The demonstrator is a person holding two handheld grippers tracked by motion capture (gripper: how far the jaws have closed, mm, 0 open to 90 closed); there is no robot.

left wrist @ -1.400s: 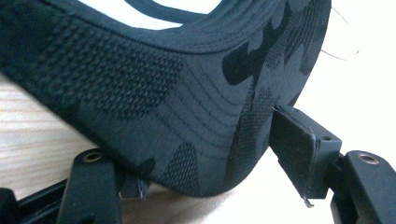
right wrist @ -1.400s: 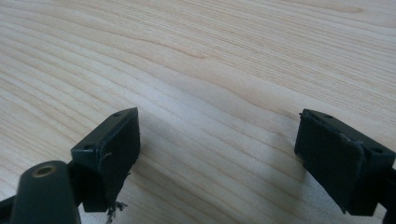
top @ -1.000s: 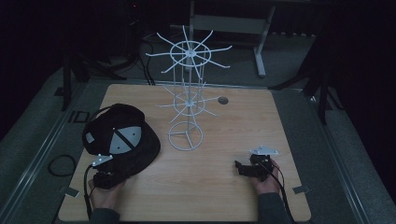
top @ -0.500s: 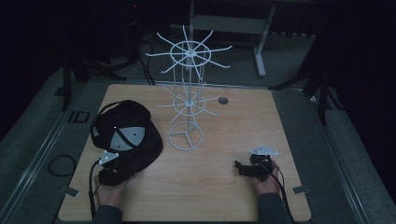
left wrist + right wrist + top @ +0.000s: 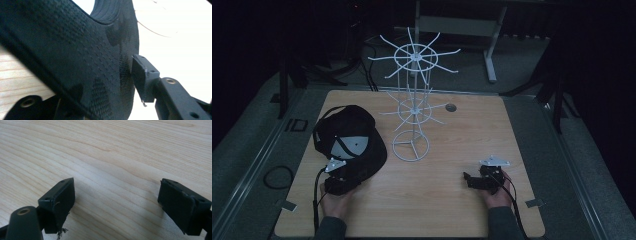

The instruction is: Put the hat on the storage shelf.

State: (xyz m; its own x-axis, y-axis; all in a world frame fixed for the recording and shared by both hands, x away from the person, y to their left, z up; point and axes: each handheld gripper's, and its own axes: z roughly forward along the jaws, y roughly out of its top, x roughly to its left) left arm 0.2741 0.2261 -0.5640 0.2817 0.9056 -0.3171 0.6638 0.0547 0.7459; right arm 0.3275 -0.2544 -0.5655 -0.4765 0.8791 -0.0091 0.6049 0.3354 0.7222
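Honestly no readable writing anywhere: the grey patch inside the cap (image 5: 349, 145) is blank at this res, no logo or label legible on it.

Cap is black, lying on the wooden table (image 5: 437, 200) at the person's left side, near the front-left corner, just beside the ring base of the white wire rack (image 5: 412, 107). Cap looks tilted up w/ its inside facing the camera; brim edge towards the rack base.

Left gripper (image 5: 337, 175) sits at the cap's near edge, held by the left hand (image 5: 334, 202). In the left gripper view, the black textured cap fabric (image 5: 82, 65) runs between the jaws; right jaw pad presses against the cloth, left jaw mostly hidden behind it. So it's clamped on the cap edge.

Right gripper (image 5: 477, 180) rests low at the table's right-front, held by the right hand (image 5: 499, 192), well apart from cap & rack. In its own view, jaws stand wide w/ bare wood grain between them, nothing held.

Background beyond the table is very dark; floor details and stand legs hard to make out. Small dark round spot (image 5: 451, 107) on the table behind the rack, can't tell what it is.
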